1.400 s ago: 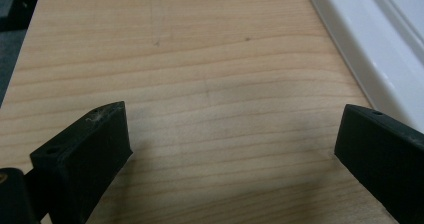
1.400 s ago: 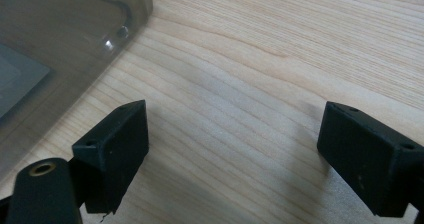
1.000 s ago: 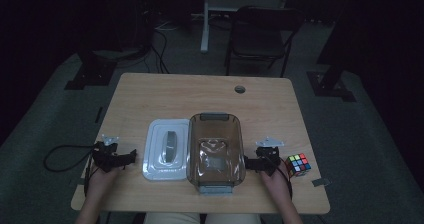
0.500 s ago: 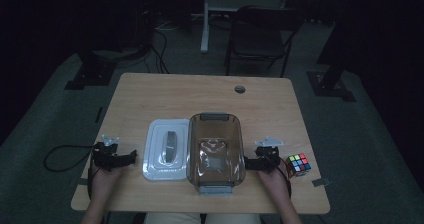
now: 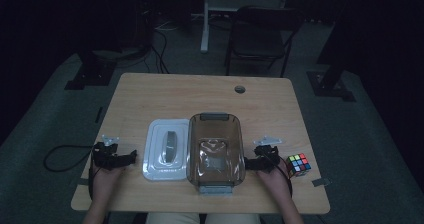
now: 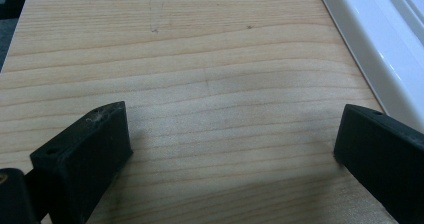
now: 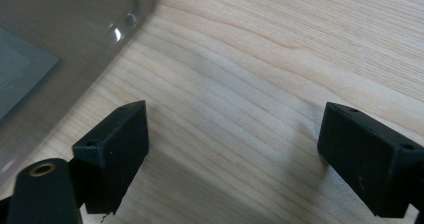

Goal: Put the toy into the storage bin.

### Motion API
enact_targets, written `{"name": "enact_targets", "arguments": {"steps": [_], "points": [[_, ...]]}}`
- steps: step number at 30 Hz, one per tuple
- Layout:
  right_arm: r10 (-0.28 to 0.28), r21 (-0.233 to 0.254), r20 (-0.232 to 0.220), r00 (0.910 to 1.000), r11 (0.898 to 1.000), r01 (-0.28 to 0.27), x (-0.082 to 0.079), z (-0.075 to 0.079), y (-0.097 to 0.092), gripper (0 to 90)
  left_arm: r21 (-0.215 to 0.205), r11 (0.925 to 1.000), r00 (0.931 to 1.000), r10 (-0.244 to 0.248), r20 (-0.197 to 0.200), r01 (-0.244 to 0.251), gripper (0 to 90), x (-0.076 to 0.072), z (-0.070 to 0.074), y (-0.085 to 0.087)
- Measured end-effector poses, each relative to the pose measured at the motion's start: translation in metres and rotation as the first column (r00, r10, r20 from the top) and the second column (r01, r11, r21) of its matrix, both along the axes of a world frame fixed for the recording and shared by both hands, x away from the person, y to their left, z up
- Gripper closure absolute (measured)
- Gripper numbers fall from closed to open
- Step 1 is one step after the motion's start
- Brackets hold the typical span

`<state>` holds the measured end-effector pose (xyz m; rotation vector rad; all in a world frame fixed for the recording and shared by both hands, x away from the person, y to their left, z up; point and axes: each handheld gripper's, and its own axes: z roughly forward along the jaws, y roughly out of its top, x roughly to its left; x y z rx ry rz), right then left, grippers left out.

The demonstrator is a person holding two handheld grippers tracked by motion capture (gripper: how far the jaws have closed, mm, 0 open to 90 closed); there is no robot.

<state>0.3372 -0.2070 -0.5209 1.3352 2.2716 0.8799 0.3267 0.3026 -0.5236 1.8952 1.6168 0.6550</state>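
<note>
Jaws spread on both grippers, left gripper (image 5: 131,157) beside lid (image 5: 167,149).

Both forearms come in low at the near edge, one to each side. The left tongs (image 5: 131,157) sit with jaws spread wide, nothing between them. The right tongs (image 5: 248,163) likewise gape wide and hold nothing.
</note>
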Motion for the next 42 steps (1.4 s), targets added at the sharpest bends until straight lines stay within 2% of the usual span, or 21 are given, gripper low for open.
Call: {"name": "enact_targets", "arguments": {"steps": [5, 13, 19, 20, 21, 22, 23, 24, 27, 31, 33, 36, 39, 42], "points": [[0.001, -0.008, -0.004, 1.0000, 1.000, -0.001, -0.001, 0.003, -0.001, 13.6, -0.001, 1.0000, 1.0000, -0.001, 0.000, 0.001, 2.3, 0.000, 0.000, 0.000], [-0.001, 0.019, 0.084, 0.9965, 1.000, -0.001, -0.015, 0.035, -0.005, 13.6, 0.000, 1.0000, 1.0000, -0.001, 0.000, 0.001, 2.3, 0.000, 0.000, 0.000], [-0.037, 0.059, 0.157, 0.9870, 0.998, 0.028, -0.027, 0.059, -0.017, 13.6, -0.014, 0.9998, 0.9999, -0.012, 0.003, 0.012, 2.3, 0.000, 0.000, 0.001], [-0.037, 0.059, 0.157, 0.9870, 0.998, 0.028, -0.027, 0.059, -0.017, 13.6, -0.014, 0.9998, 0.9999, -0.012, 0.003, 0.012, 2.3, 0.000, 0.000, 0.001], [-0.055, 0.069, 0.176, 0.9828, 0.997, 0.044, -0.030, 0.065, -0.022, 13.6, 0.002, 0.9998, 0.9998, -0.018, -0.002, 0.018, 2.3, 0.000, 0.000, -0.001], [-0.055, 0.069, 0.176, 0.9828, 0.997, 0.044, -0.030, 0.065, -0.022, 13.6, 0.002, 0.9998, 0.9998, -0.018, -0.002, 0.018, 2.3, 0.000, 0.000, -0.001], [-0.082, 0.075, 0.199, 0.9765, 0.995, 0.068, -0.034, 0.071, -0.029, 13.6, 0.000, 0.9998, 0.9998, -0.018, -0.001, 0.018, 2.3, 0.000, 0.000, 0.000], [-0.082, 0.075, 0.199, 0.9765, 0.995, 0.068, -0.034, 0.071, -0.029, 13.6, 0.000, 0.9998, 0.9998, -0.018, -0.001, 0.018, 2.3, 0.000, 0.000, 0.000], [-0.131, 0.087, 0.229, 0.9646, 0.990, 0.114, -0.040, 0.079, -0.044, 13.6, 0.001, 0.9998, 0.9998, -0.018, -0.002, 0.018, 2.4, 0.000, 0.000, 0.000], [-0.184, 0.096, 0.245, 0.9520, 0.982, 0.165, -0.047, 0.086, -0.065, 13.6, 0.001, 0.9998, 0.9998, -0.018, -0.001, 0.018, 2.4, -0.001, 0.000, -0.001], [-0.214, 0.108, 0.255, 0.9430, 0.976, 0.192, -0.050, 0.088, -0.076, 13.6, 0.002, 0.9998, 0.9998, -0.019, -0.001, 0.019, 2.4, -0.001, 0.000, -0.001], [-0.259, 0.120, 0.261, 0.9300, 0.965, 0.235, -0.055, 0.088, -0.092, 13.6, 0.001, 0.9998, 0.9998, -0.017, -0.001, 0.017, 2.4, -0.001, 0.000, -0.001], [-0.296, 0.130, 0.251, 0.9217, 0.954, 0.271, -0.059, 0.085, -0.106, 13.6, 0.001, 0.9998, 0.9998, -0.018, -0.001, 0.018, 2.4, -0.001, 0.000, -0.001], [-0.318, 0.122, 0.233, 0.9189, 0.947, 0.297, -0.062, 0.079, -0.115, 13.6, 0.002, 0.9998, 0.9998, -0.018, -0.001, 0.018, 2.4, -0.001, 0.000, -0.001]]}}
